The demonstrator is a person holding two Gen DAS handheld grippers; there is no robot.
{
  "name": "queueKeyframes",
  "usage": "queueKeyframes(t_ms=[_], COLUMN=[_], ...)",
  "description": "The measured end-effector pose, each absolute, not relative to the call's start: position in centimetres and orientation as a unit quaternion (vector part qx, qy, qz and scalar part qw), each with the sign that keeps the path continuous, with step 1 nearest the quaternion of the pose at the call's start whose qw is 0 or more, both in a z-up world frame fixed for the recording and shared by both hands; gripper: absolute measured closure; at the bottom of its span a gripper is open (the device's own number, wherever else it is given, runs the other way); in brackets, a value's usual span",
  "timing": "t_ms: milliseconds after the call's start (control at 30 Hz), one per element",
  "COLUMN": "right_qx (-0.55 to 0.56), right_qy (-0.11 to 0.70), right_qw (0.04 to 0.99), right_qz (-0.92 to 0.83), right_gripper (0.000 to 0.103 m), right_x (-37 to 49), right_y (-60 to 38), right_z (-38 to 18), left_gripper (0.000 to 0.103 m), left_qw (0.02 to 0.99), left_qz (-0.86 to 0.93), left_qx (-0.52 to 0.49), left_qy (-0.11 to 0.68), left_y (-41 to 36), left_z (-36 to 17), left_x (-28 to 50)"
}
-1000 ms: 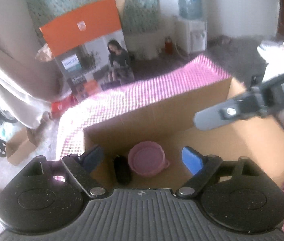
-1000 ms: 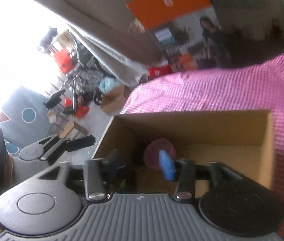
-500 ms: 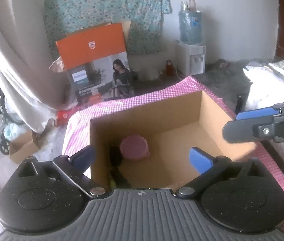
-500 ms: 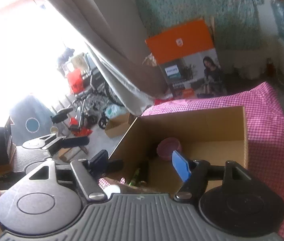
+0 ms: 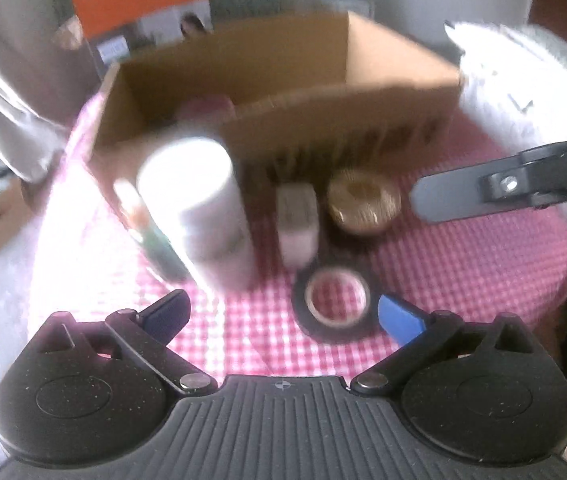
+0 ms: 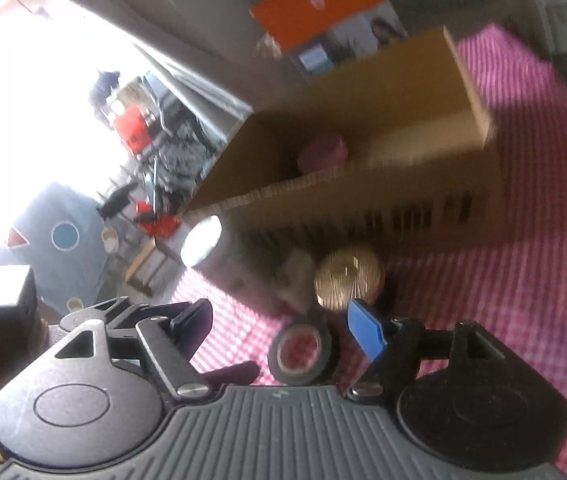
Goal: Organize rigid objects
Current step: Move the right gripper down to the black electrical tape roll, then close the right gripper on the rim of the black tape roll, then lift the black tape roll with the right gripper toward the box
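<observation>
Both grippers have dropped from the cardboard box [image 5: 283, 80], jaws spread, empty.

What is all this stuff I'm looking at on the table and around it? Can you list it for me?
Cardboard box: one, brown, open-topped, at the back of the table.
Pink cup: one, inside the box.
Tablecloth: one, pink and white check, covering the table.
White bottle: one, tall, in front of the box at the left.
Small pale block: one, greyish, blurred, beside the bottle.
Golden round container: one, in front of the box.
Tape roll: one, black, lying flat nearest the camera.
Orange printed carton: one, behind the table.
Left tool: one, black with blue pads, open.
Right tool: one, open, over the tape roll.
</observation>
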State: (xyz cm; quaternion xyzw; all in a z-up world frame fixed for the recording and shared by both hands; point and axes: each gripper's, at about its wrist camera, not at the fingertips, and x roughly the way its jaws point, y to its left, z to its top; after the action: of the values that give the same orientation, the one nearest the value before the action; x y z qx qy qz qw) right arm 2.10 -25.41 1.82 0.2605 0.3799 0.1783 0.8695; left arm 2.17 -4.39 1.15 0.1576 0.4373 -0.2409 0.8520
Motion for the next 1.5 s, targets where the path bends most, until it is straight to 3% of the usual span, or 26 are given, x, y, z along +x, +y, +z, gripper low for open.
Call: queueKeyframes(t_ms=[367, 533, 667, 767, 1067, 1333, 1500], right_qx=[0.227, 0.213, 0.207, 0.197, 0.187, 0.165, 0.157], right_qy=[0.436, 0.452, 0.458, 0.457, 0.463, 0.466, 0.465], right_qw=[0.855, 0.851, 0.849, 0.852, 0.853, 0.856, 0.857], right_qz=[0.164, 0.163, 0.164, 0.162, 0.150, 0.151, 0.154], right_gripper=[0.043, 0.054, 0.071, 0.075, 0.076, 0.076, 0.076], right_x=[3.7, 4.3, 4.7, 4.7, 3.0, 3.7, 4.2], right_y=[-22.6, -21.9, -21.5, -21.2, -22.2, -21.6, -21.2], right_z=[-2.0, -3.1, -3.6, -3.8, -3.2, -3.1, -3.2], left_gripper=[0.008, 0.023, 0.034, 0.040, 0.039, 0.032, 0.034], left_qw=[0.829, 0.823, 0.822, 0.822, 0.814, 0.812, 0.813], left_qz=[-0.259, -0.275, -0.289, -0.296, -0.321, -0.324, -0.327], left_qx=[0.168, 0.166, 0.158, 0.158, 0.177, 0.184, 0.180], left_qy=[0.467, 0.469, 0.465, 0.461, 0.450, 0.449, 0.448], left_y=[-5.6, -5.9, -5.7, -5.5, -6.5, -7.4, -7.9], left_z=[-1.9, -2.1, -2.2, -2.0, -1.9, -1.9, -2.0], left_x=[3.9, 4.1, 4.0, 3.5, 1.6, 2.7, 3.4])
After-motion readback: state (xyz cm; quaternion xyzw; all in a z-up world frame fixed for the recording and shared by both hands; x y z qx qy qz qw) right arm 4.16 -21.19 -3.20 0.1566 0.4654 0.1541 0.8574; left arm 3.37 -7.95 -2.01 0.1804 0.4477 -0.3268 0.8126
